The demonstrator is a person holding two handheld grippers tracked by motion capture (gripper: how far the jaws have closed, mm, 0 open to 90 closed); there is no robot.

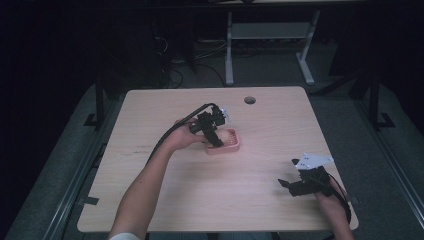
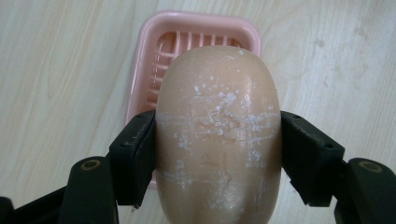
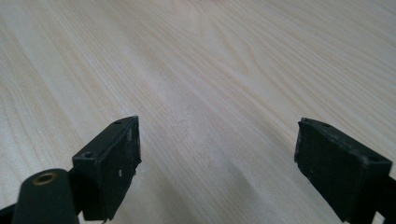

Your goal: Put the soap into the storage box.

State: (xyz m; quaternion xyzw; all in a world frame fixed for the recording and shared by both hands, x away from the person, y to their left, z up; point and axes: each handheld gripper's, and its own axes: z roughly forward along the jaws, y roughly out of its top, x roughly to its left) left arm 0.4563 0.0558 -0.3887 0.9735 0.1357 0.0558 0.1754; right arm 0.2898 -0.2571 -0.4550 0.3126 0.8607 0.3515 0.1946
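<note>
Left gripper (image 2: 218, 154) fingers (image 2: 135, 156) clamped on both sides of a tan soap bar (image 2: 218, 140), pink soap dish (image 2: 154, 42) just beyond and beneath the fingers, right gripper (image 3: 217, 161) fingers (image 3: 109, 170) spread wide over bare tabletop (image 3: 210, 70)

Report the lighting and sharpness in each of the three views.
High view: dim, the room behind near black, only the table lit, the left gripper and right gripper soft dark shapes. Left gripper view: bright and even, the soap sharp, its white flecks clear, the pink dish slightly softer. Right gripper view: evenly lit, wood grain crisp near the jaws, blurring toward the top.
</note>
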